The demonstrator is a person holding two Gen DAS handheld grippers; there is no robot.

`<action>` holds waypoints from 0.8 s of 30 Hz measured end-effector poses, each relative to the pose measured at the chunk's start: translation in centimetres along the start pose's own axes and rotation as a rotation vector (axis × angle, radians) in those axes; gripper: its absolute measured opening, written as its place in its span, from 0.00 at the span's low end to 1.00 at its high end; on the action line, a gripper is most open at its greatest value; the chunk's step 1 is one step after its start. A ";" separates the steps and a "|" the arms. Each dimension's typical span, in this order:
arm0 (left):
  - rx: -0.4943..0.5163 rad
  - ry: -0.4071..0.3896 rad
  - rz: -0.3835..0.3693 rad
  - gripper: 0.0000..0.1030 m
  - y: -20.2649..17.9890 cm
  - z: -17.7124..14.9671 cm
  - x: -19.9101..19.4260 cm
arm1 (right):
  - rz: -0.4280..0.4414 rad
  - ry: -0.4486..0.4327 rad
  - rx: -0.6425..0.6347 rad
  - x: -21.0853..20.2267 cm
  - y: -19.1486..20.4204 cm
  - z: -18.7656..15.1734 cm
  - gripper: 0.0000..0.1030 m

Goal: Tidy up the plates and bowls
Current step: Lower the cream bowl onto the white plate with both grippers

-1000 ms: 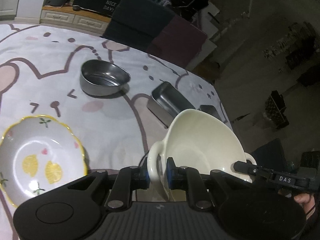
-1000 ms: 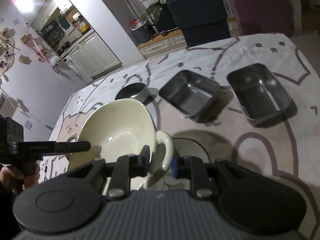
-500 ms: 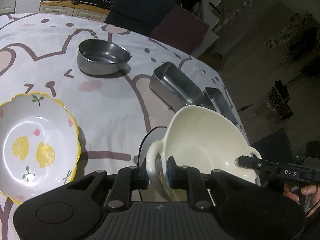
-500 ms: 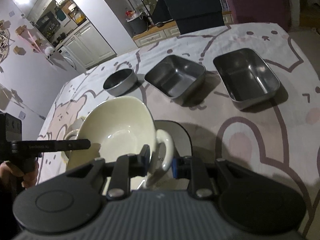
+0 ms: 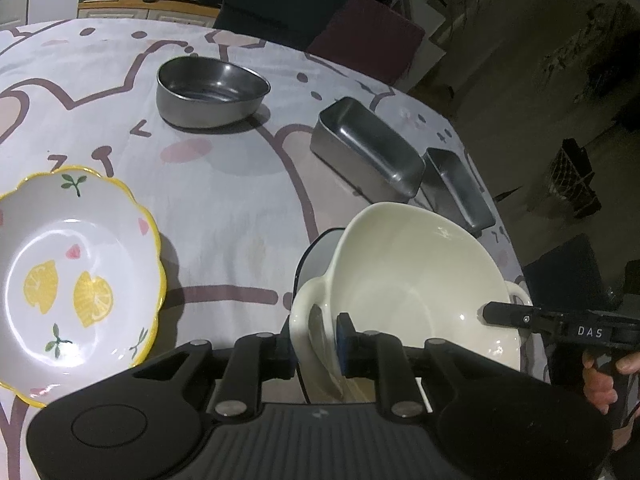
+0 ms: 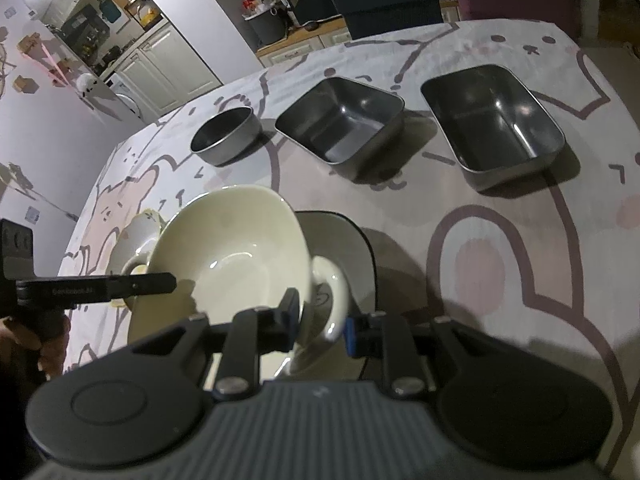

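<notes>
Room: dim, kitchen cabinets and dark chairs behind a table under a cartoon-print cloth (image 5: 224, 208).

Left wrist view
- Left gripper (image 5: 316, 340): clenched on the near handle of the cream bowl (image 5: 404, 276), one pad outside the loop, the other against the bowl wall.
- Cream bowl: tilted, held from both sides, over a dark-rimmed plate (image 5: 316, 256) lying on the cloth.
- Right gripper (image 5: 492, 314): reaching in from the right at the far handle; tips hidden by the bowl rim, hand (image 5: 604, 380) on its grip.
- Lemon plate (image 5: 72, 276): scalloped yellow edge, flat on the cloth, left of the bowl, apart from it.
- Round steel bowl (image 5: 208, 92): farther back, centre.
- Two steel trays (image 5: 368, 152): side by side, beyond the cream bowl.

Right wrist view
- Right gripper (image 6: 320, 320): grasping the cream bowl's (image 6: 236, 248) near handle, pads either side of the loop.
- Left gripper (image 6: 170, 283): coming in from the left at the opposite rim.
- Dark-rimmed plate (image 6: 344, 240): partly under the bowl.
- Steel trays (image 6: 344, 128): in a row with the round steel bowl (image 6: 228, 136) across the far cloth.
</notes>
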State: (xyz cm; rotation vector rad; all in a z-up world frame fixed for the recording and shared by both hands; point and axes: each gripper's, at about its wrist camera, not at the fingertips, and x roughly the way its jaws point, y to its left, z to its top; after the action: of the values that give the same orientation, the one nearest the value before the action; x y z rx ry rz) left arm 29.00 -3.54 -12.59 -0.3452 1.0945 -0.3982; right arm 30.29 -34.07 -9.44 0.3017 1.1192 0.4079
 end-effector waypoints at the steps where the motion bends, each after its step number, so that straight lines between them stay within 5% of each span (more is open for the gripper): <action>1: 0.000 0.005 0.002 0.20 -0.1 0.0 0.1 | -0.002 0.004 0.002 0.1 -0.1 0.0 0.26; 24: 0.045 0.036 0.076 0.23 -1.2 0.0 1.4 | -0.057 0.059 0.005 1.4 -0.6 0.1 0.28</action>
State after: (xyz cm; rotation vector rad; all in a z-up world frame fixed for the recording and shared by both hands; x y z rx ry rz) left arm 29.43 -5.24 -13.13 -0.2562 1.1289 -0.3623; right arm 31.03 -33.98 -10.75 0.2628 1.1841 0.3652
